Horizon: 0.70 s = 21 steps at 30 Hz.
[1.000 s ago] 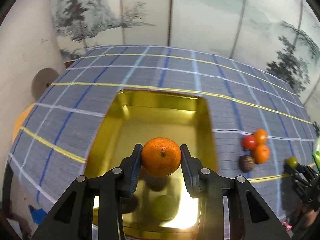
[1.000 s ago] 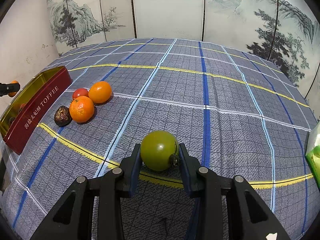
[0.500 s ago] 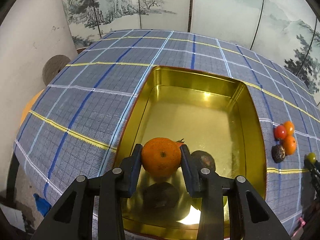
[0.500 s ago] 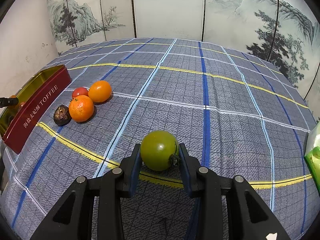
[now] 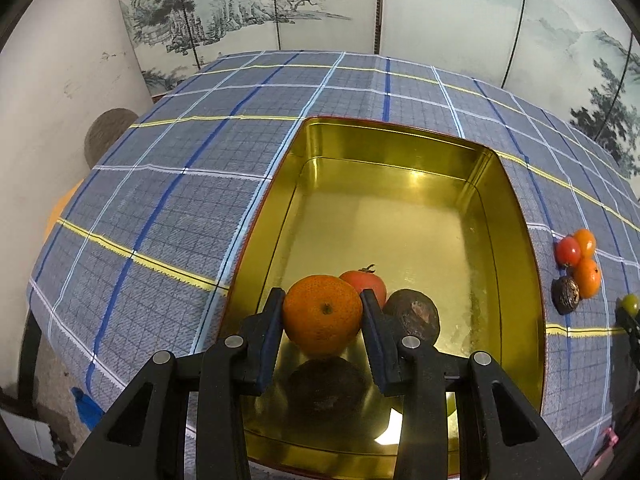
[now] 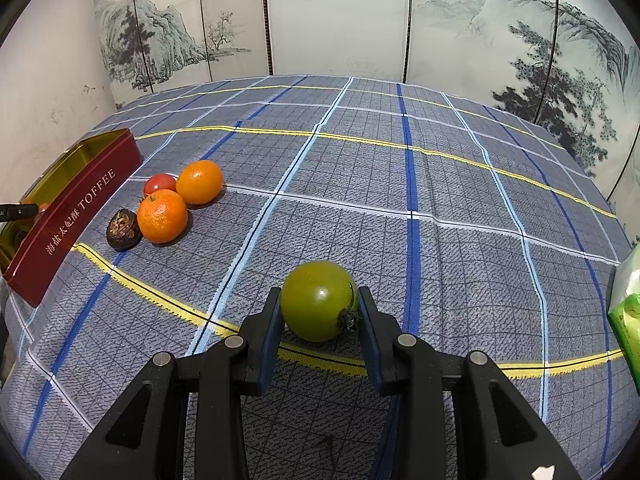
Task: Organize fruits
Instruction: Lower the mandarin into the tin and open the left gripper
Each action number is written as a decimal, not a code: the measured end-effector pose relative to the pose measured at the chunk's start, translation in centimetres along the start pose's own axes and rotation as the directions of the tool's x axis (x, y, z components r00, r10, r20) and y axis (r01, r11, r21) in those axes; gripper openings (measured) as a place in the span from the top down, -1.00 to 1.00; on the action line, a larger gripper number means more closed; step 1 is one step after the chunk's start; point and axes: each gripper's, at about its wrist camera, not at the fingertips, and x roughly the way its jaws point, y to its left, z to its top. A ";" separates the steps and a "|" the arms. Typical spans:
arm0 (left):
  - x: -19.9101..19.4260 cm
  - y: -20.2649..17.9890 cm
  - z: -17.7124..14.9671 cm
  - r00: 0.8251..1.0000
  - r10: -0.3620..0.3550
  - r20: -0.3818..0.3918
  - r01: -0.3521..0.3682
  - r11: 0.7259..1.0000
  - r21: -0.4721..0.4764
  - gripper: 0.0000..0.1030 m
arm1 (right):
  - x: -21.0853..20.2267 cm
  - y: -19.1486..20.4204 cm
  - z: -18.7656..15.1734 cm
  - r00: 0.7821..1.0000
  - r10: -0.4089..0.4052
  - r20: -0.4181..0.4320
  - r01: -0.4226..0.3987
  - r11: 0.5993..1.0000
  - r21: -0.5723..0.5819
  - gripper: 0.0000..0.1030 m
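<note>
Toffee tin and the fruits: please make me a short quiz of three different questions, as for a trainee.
1. True or false: the left gripper holds a mandarin over the gold tin.
2. What does the right gripper hold? A) green tomato B) red tomato C) dark fruit
3. How many fruits lie in the group on the tablecloth beside the tin?

Key
1. True.
2. A, the green tomato.
3. Four: two mandarins, one red tomato, one dark fruit.

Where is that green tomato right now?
In the right wrist view, the green tomato sits clamped in the right gripper, over the checked cloth, right of the loose fruit.
</note>
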 end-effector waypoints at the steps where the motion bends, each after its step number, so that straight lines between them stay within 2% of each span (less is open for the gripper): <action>1: 0.0 0.0 0.0 1.000 0.000 0.000 0.000 1.000 0.000 0.25 | 0.0 0.1 0.0 1.000 0.000 0.000 0.000 1.000 0.000 0.35; 21: 0.1 0.2 0.0 1.000 -0.004 -0.007 0.004 1.000 -0.013 0.23 | 0.0 0.0 0.0 1.000 -0.003 -0.001 0.003 1.000 -0.002 0.35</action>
